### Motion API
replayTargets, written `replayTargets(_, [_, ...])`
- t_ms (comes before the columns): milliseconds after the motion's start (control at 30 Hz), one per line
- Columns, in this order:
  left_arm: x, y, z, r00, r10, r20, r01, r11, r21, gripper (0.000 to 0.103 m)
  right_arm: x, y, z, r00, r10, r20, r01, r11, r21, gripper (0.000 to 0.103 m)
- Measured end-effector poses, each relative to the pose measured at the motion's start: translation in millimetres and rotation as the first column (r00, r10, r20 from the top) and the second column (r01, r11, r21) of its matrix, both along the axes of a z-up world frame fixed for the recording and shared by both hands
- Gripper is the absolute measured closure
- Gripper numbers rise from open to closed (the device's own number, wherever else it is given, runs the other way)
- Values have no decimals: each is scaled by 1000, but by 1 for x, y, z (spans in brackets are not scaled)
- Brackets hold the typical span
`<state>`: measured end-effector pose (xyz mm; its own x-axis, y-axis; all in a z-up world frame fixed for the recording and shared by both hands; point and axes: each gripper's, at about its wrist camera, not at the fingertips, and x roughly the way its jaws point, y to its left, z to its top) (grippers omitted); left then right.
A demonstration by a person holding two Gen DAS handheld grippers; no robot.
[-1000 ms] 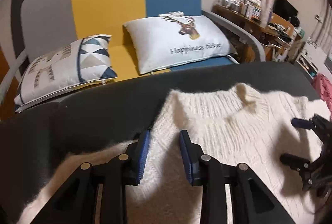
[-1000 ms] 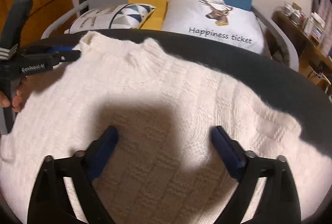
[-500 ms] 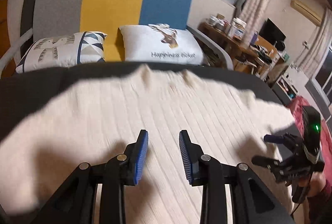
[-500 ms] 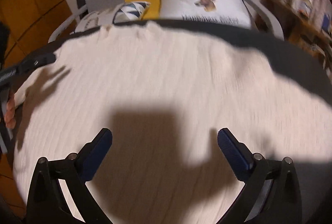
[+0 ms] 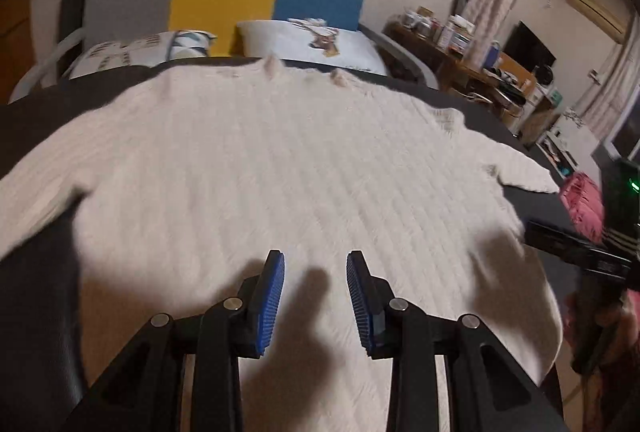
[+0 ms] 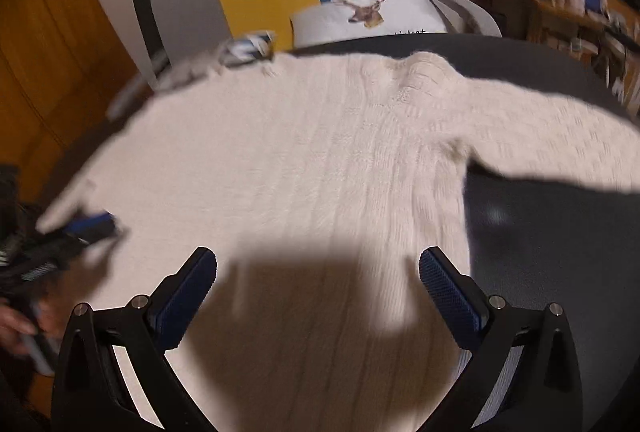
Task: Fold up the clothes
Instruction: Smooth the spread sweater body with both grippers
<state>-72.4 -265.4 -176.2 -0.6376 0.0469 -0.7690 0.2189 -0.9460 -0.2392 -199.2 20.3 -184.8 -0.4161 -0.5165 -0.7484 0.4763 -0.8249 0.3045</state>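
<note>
both views have drawn back from the collar; cream sweater (image 5: 304,168) flat on dark surface (image 6: 552,232). left hand-held gripper (image 5: 315,306) slightly apart, right hand-held gripper (image 6: 318,296) wide apart, both empty. ahead, pillow (image 6: 372,18) lettering partly hidden, unreadable.

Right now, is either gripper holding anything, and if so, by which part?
Nothing is held. The left gripper and the right gripper are both open above the white sweater, with only knit visible between their pads.

Only readable bit was on the white rectangular deer-print pillow (image 6: 384,18): dark cursive letters at its 4 o'clock corner that looked like "ticket", cut off by the dark table edge (image 6: 500,52). In the left wrist view that pillow (image 5: 316,40) showed no legible lettering.
</note>
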Motion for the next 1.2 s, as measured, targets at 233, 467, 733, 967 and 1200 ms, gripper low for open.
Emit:
replayTargets(233, [35, 0, -13, 999, 47, 2, -47, 995, -83, 70, 48, 14, -22, 999, 18, 39, -19, 999, 26, 0])
replayTargets(467, [88, -26, -9, 988, 155, -23, -154, 987, 42, 70, 74, -32, -18, 989, 128, -74, -105, 960, 261, 0])
replayTargets(733, [164, -83, -14, 964, 256, -77, -238, 952, 191, 70, 113, -123, -26, 931, 330, -155, -258, 897, 358, 0])
replayTargets(967, [138, -61, 5, 984, 30, -175, -12, 995, 101, 70, 105, -118, -42, 965, 248, -91, -215, 938, 270, 0])
replayTargets(1200, [104, -77, -22, 994, 78, -75, -65, 984, 165, 71, 92, -156, -16, 950, 278, -143, -224, 925, 307, 0])
